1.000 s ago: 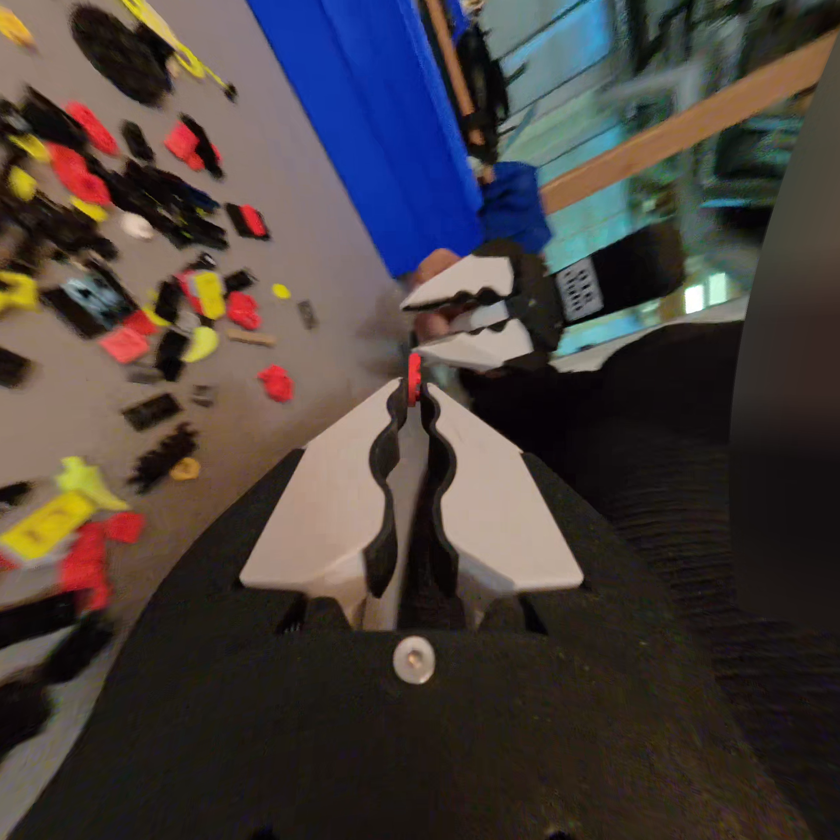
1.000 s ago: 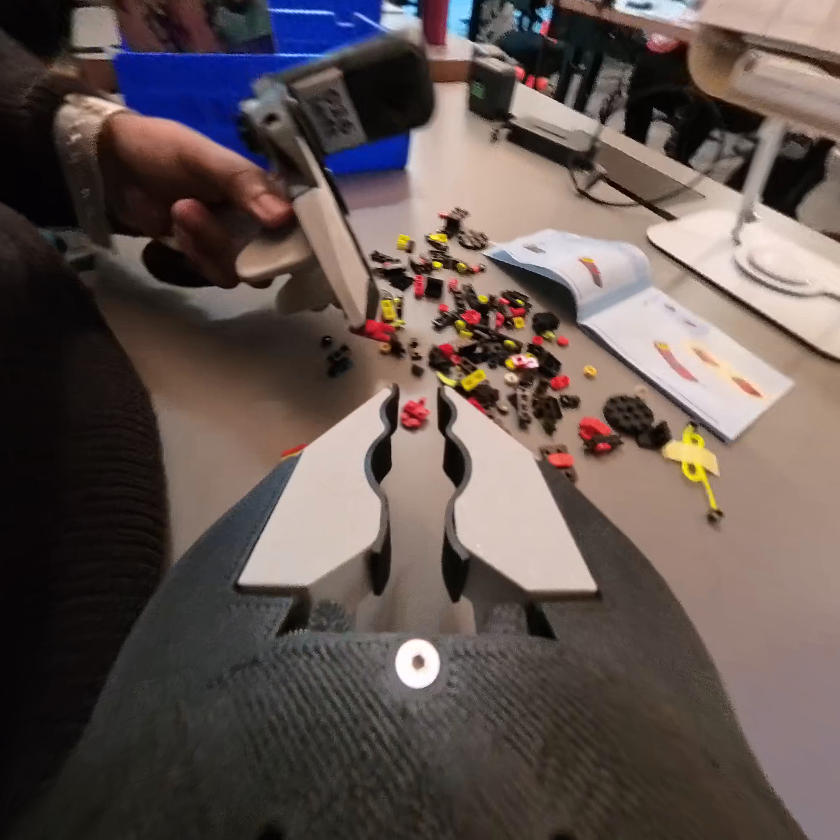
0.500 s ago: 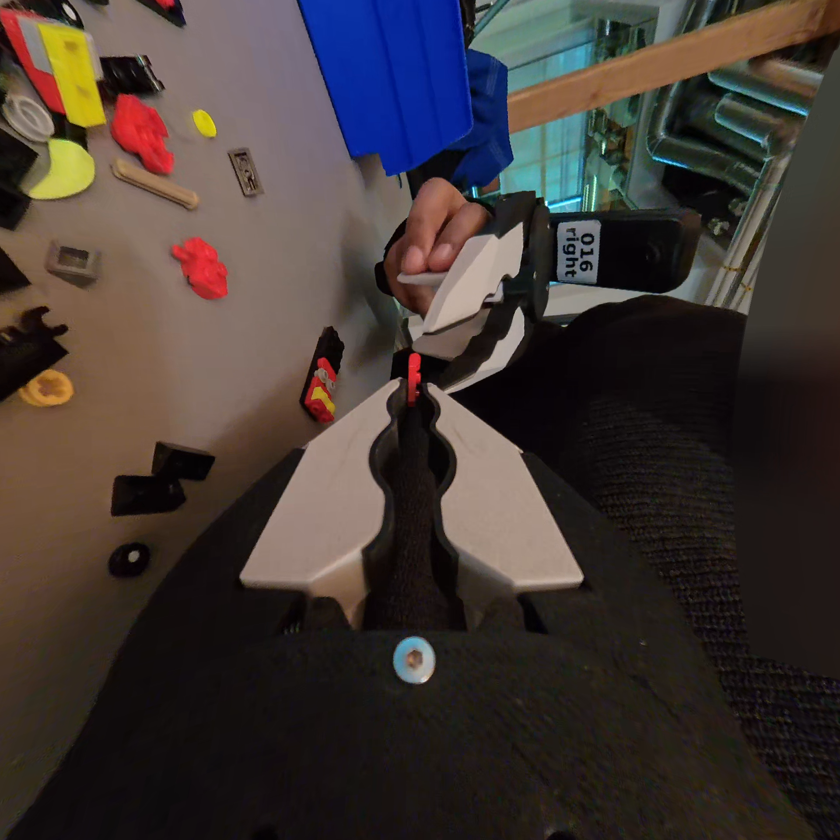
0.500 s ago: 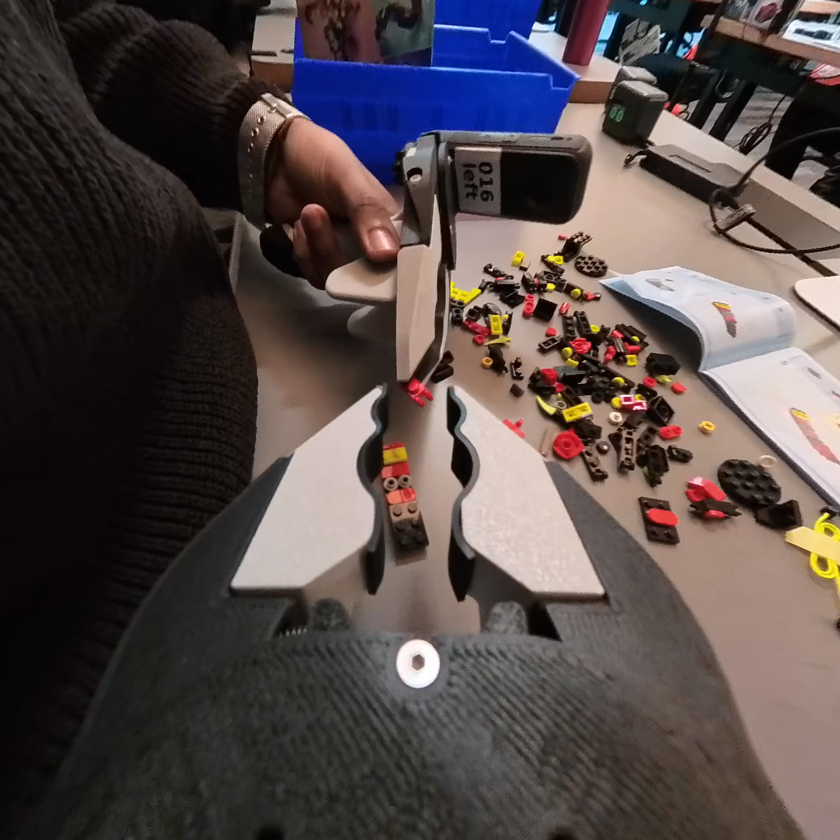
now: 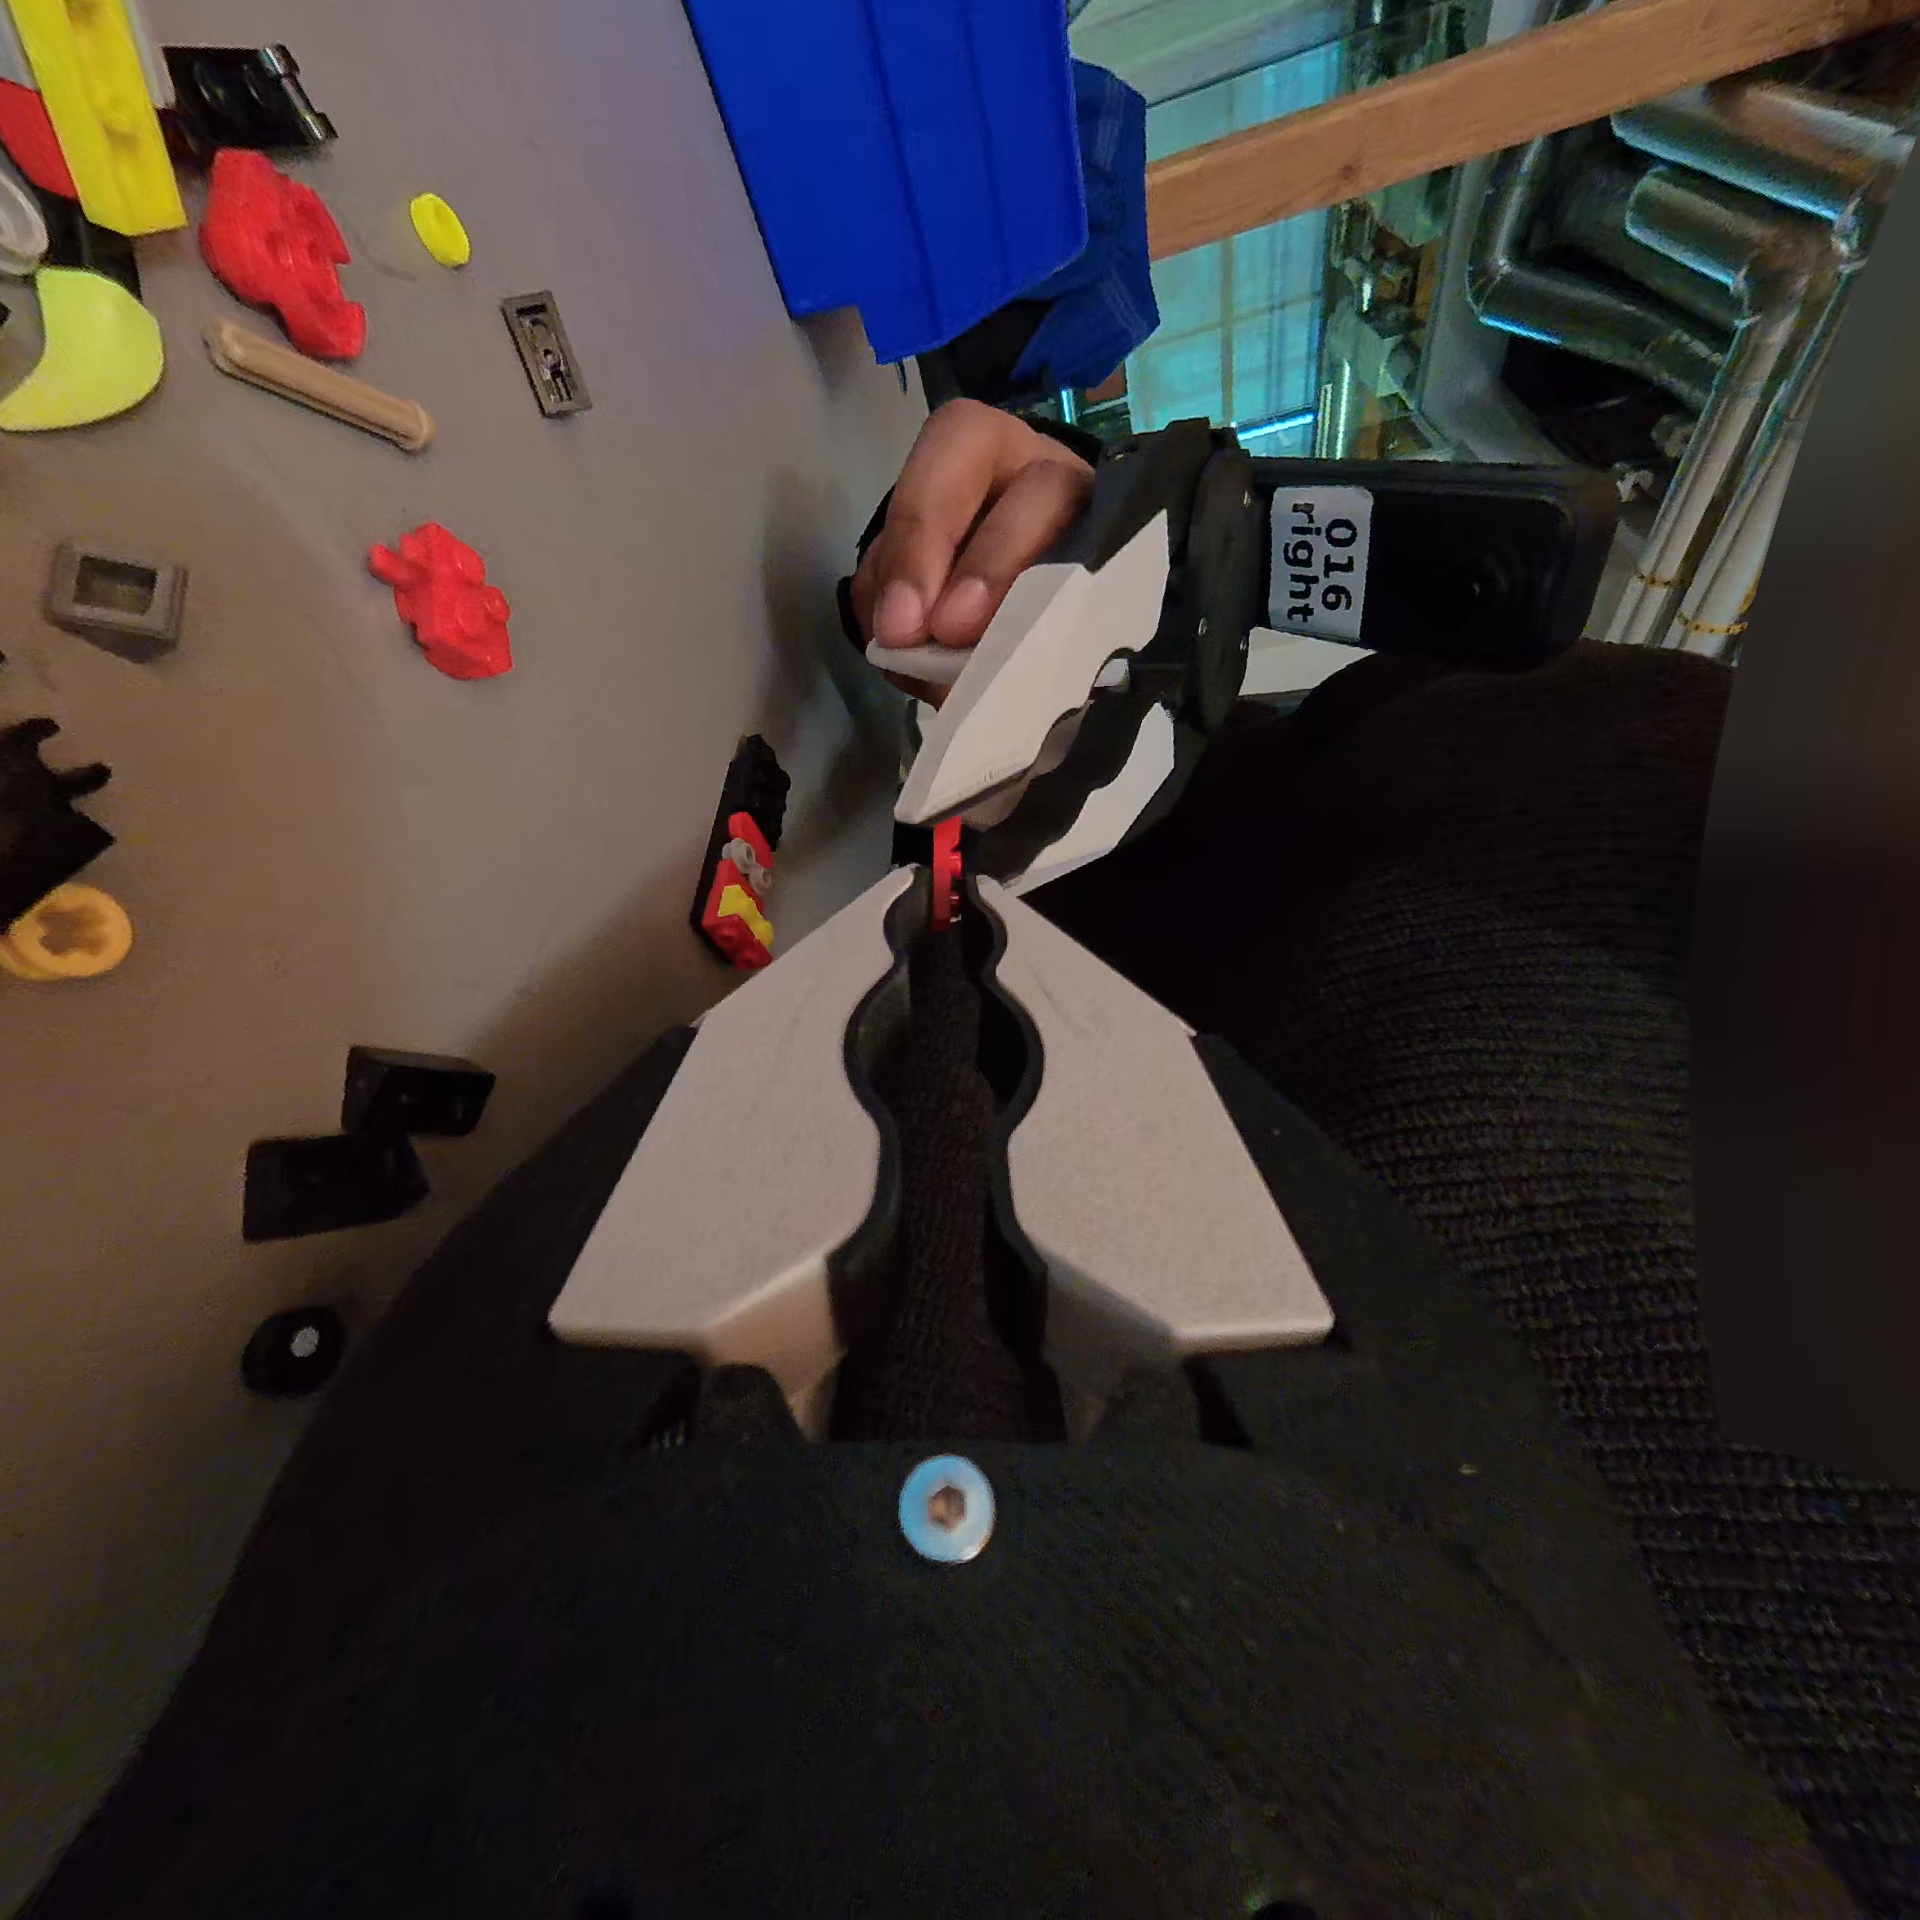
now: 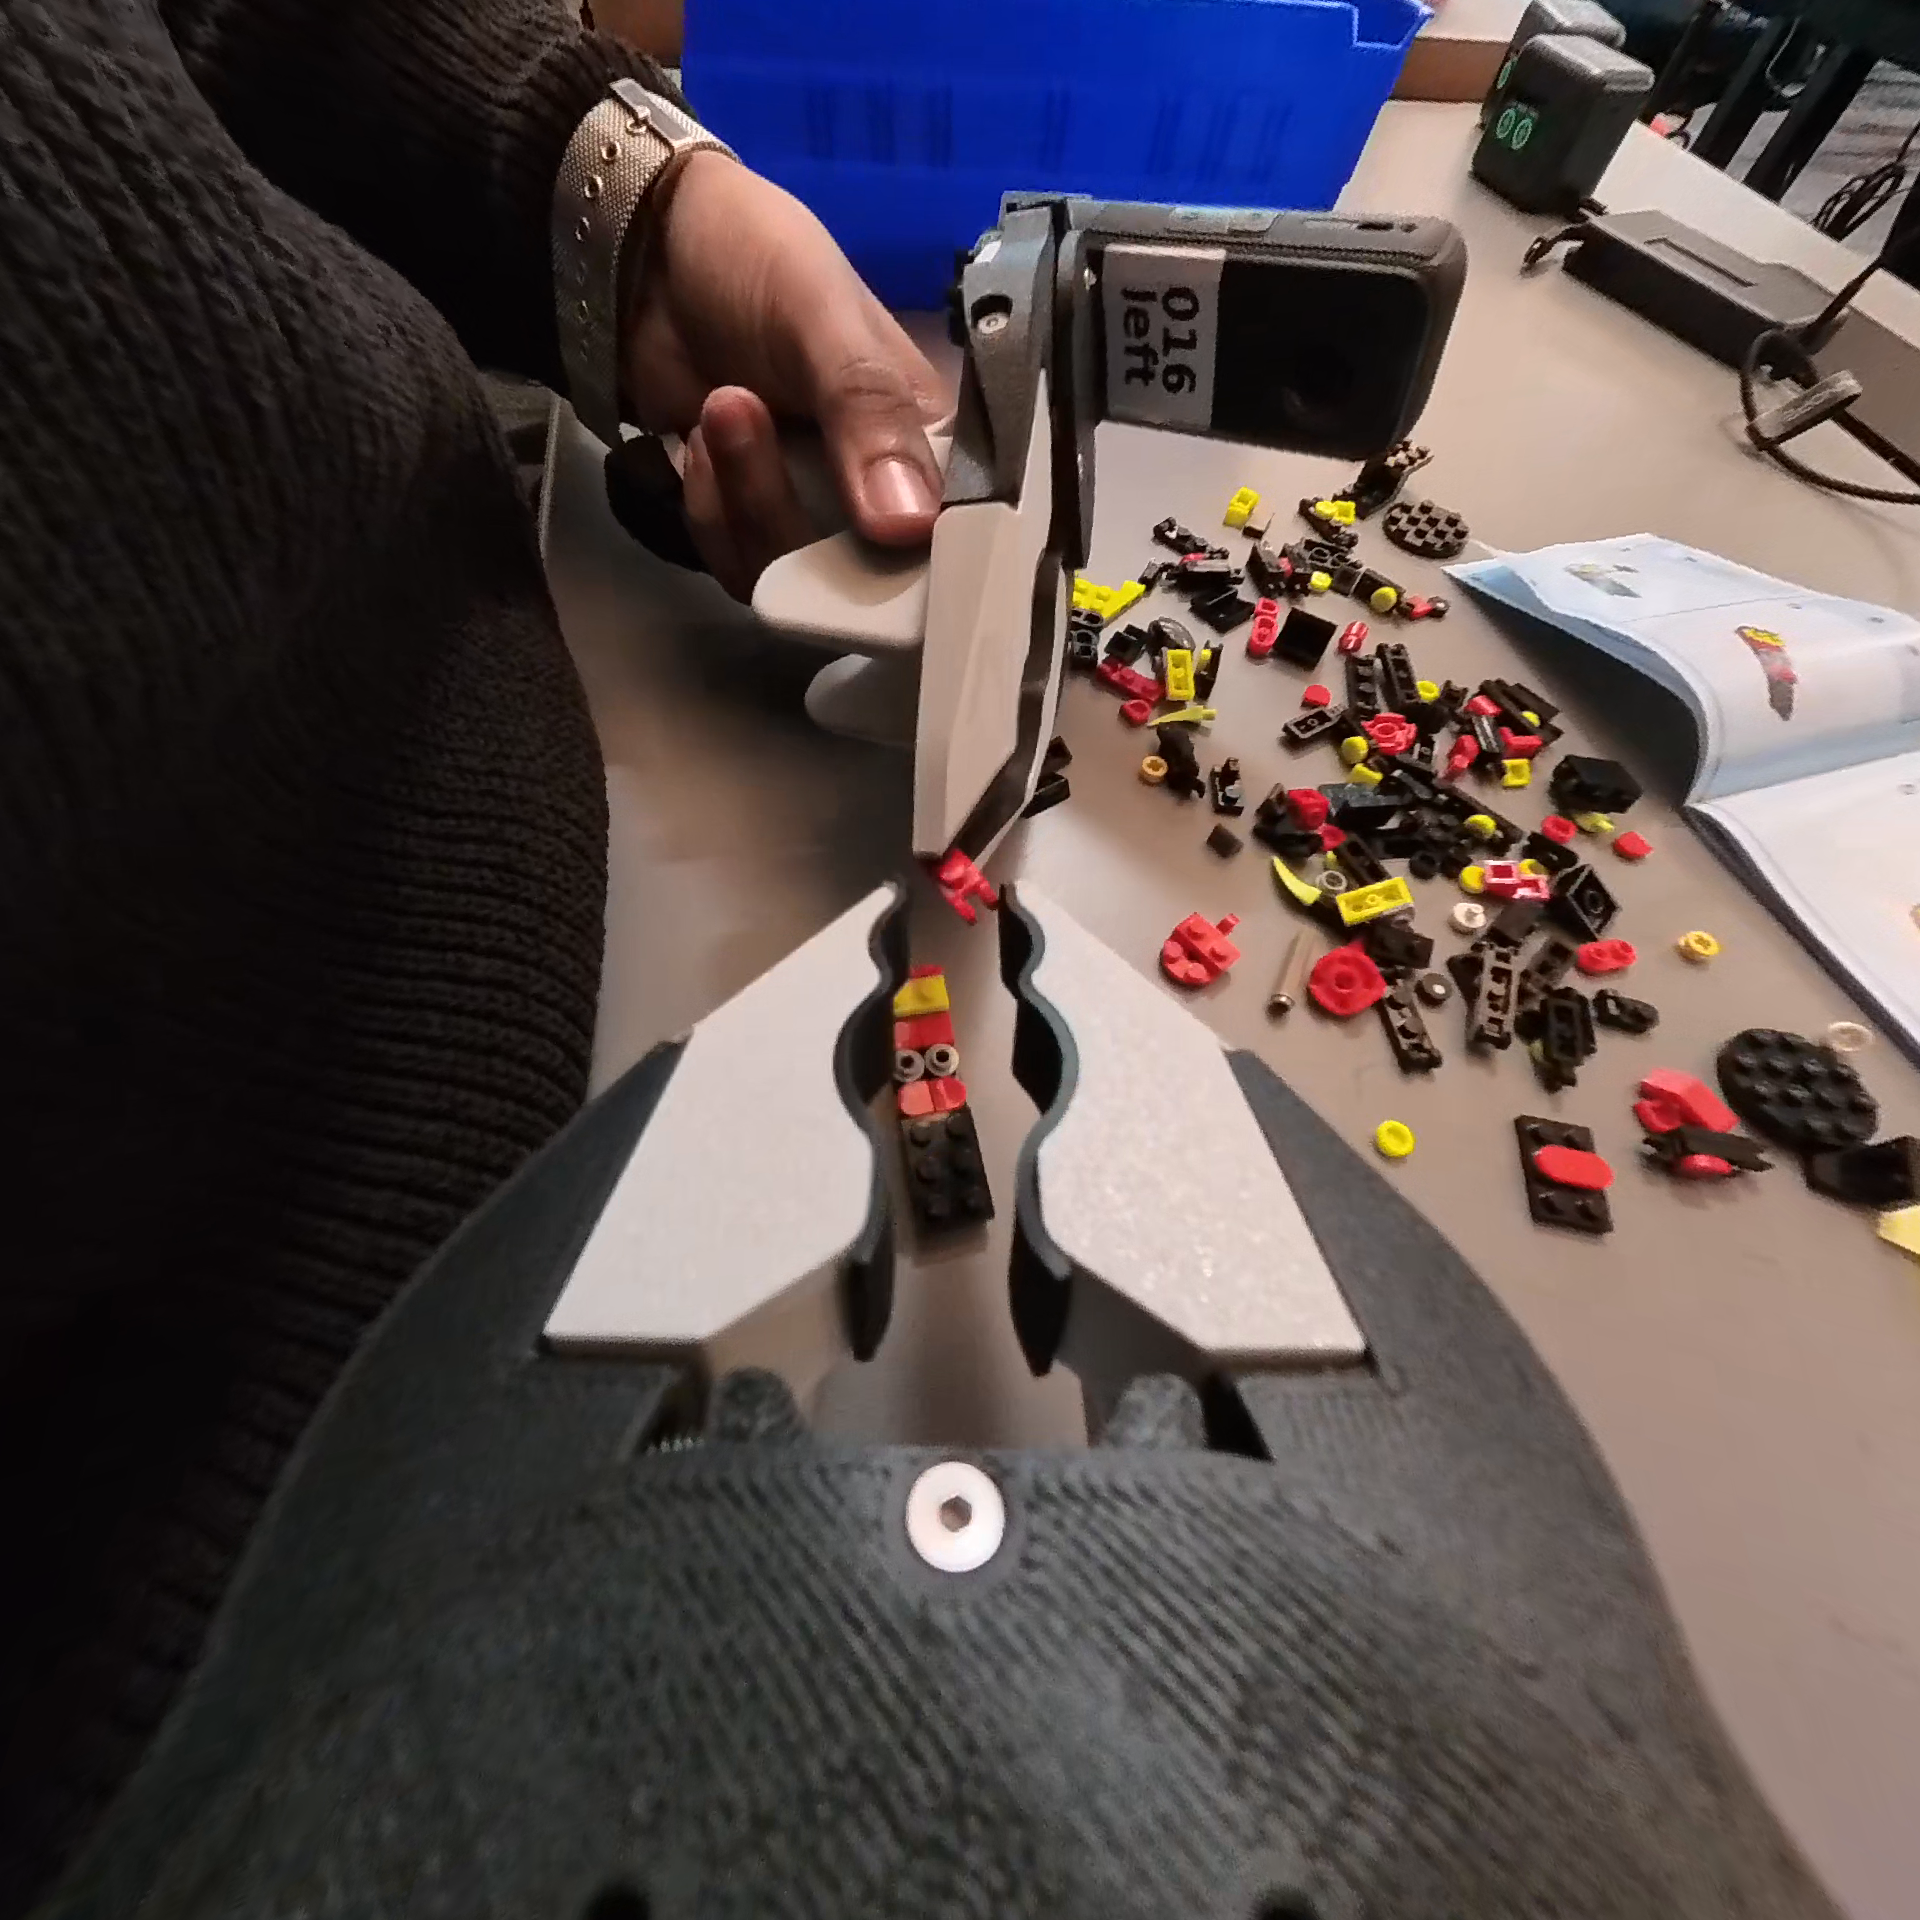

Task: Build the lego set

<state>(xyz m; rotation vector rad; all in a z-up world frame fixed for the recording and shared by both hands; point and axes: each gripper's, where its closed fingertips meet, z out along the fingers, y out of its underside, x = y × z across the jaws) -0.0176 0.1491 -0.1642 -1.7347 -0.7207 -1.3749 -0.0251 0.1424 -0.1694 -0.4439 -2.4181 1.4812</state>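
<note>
The left gripper [image 5: 943, 888] is pinched tight on a small red lego piece [image 5: 947, 871], the piece standing on edge at the very tips of its fingers; the right gripper [image 6: 951, 899] has its jaws parted, nothing held between them, and its tips sit just beside that red piece [image 6: 964, 881]. A second ago the two grippers were well apart above the grey bench [image 6: 1455, 1403]; half a second ago the right one hung near; now its tips have closed in to the red piece, which has stayed gripped by the left claw throughout. The small black, red and yellow partly built lego model [image 6: 932, 1101], out of sight a second ago, lies flat on the bench near its front edge, seen through the gap of the right gripper's jaws and touched by neither claw.

Towards the middle of the bench a scatter of loose black, red and yellow lego pieces [image 6: 1434, 790] spreads out; an open pale-blue instruction booklet [image 6: 1745, 665] lies at its right side; a blue plastic bin [image 6: 1039, 114] stands at the far edge. A black knitted sleeve [image 6: 260, 623] fills the left of the right wrist view, hiding the bench's near-left corner.
</note>
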